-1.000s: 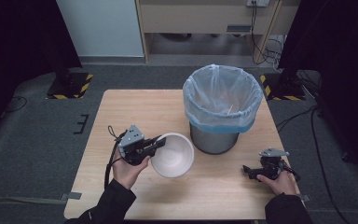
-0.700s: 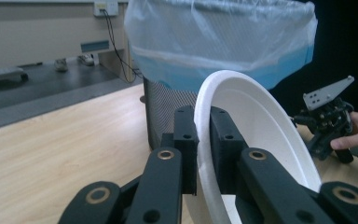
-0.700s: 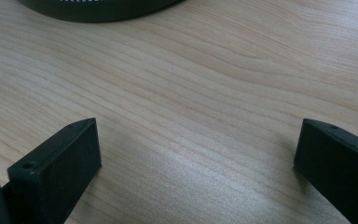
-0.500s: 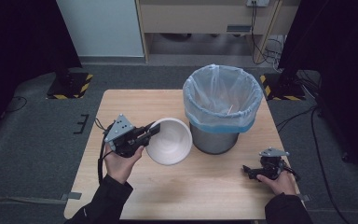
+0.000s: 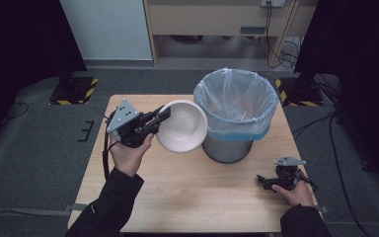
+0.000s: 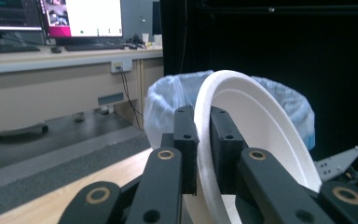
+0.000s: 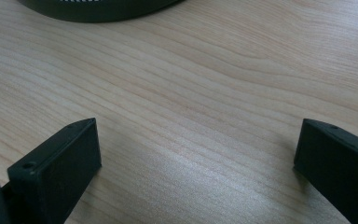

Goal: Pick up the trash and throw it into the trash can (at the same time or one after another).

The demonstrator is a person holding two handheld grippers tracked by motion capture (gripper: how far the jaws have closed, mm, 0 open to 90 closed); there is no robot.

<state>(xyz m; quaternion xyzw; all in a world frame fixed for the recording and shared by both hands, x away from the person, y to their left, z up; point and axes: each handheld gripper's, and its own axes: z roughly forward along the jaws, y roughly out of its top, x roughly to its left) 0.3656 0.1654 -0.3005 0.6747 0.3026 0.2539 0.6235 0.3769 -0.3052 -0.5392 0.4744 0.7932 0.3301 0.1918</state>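
The left hand-held gripper (image 5: 162, 114) clamps the rim of a white bowl (image 5: 182, 126), tilted above the desk (image 5: 202, 192) at nine o'clock of the lined bin (image 5: 236, 106); the right hand-held gripper (image 5: 264, 181) rests spread wide.

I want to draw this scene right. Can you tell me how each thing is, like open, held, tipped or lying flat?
White round foam bowl: held by its rim, off the table, tipped on edge.
Left tool: shut on the bowl's rim.
Right tool: open, nothing between, resting on the table.
Grey metal bin with pale blue plastic liner: upright, open-topped.
Light wooden table: flat.
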